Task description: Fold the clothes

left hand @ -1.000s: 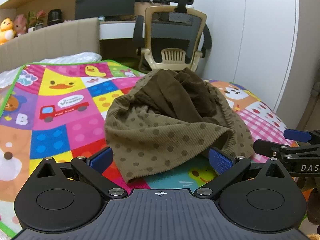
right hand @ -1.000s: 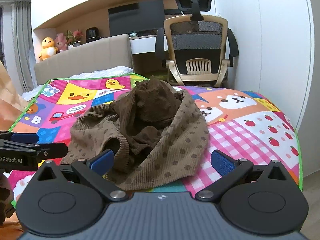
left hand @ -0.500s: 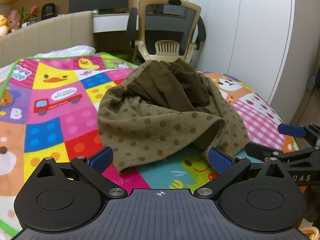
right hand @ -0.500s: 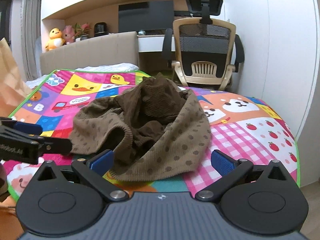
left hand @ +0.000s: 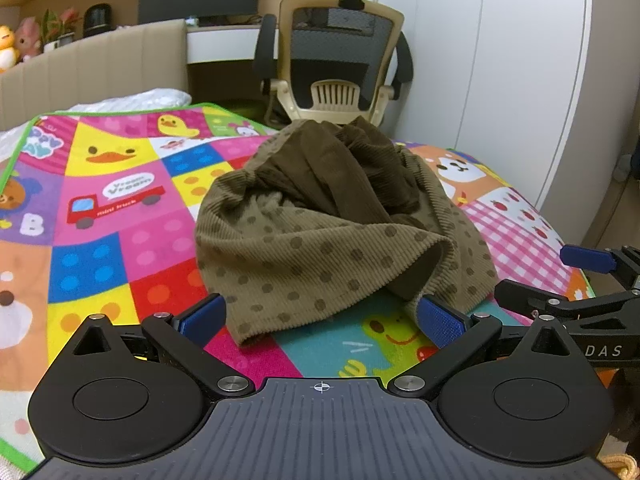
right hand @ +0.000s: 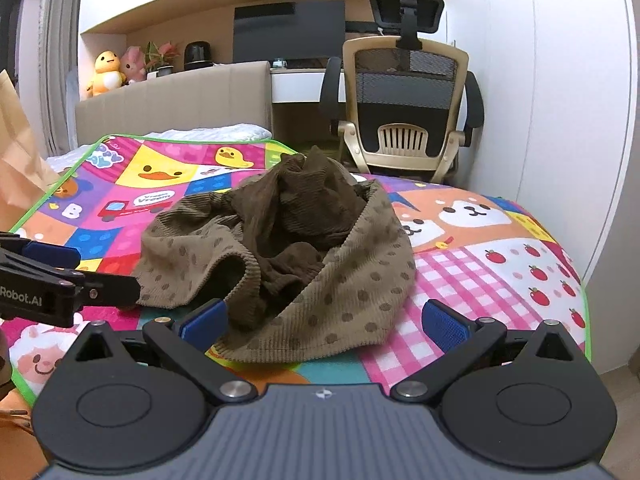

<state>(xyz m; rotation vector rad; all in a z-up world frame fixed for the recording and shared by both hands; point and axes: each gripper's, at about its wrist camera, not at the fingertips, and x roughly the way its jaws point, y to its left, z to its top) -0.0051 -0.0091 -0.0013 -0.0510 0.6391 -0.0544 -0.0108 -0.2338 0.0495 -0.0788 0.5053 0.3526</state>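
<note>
Hovering low at the near edge of the play mat (left hand: 120, 248), the left gripper (left hand: 320, 318) has its blue-padded fingers spread wide and empty, the crumpled olive polka-dot garment (left hand: 320, 248) lying just ahead between them. The right gripper (right hand: 324, 318) is likewise spread and holds nothing, its left pad just beside the garment's near hem. Beyond the heap stand an office chair (right hand: 404, 92) and a beige headboard (right hand: 172, 108).
</note>
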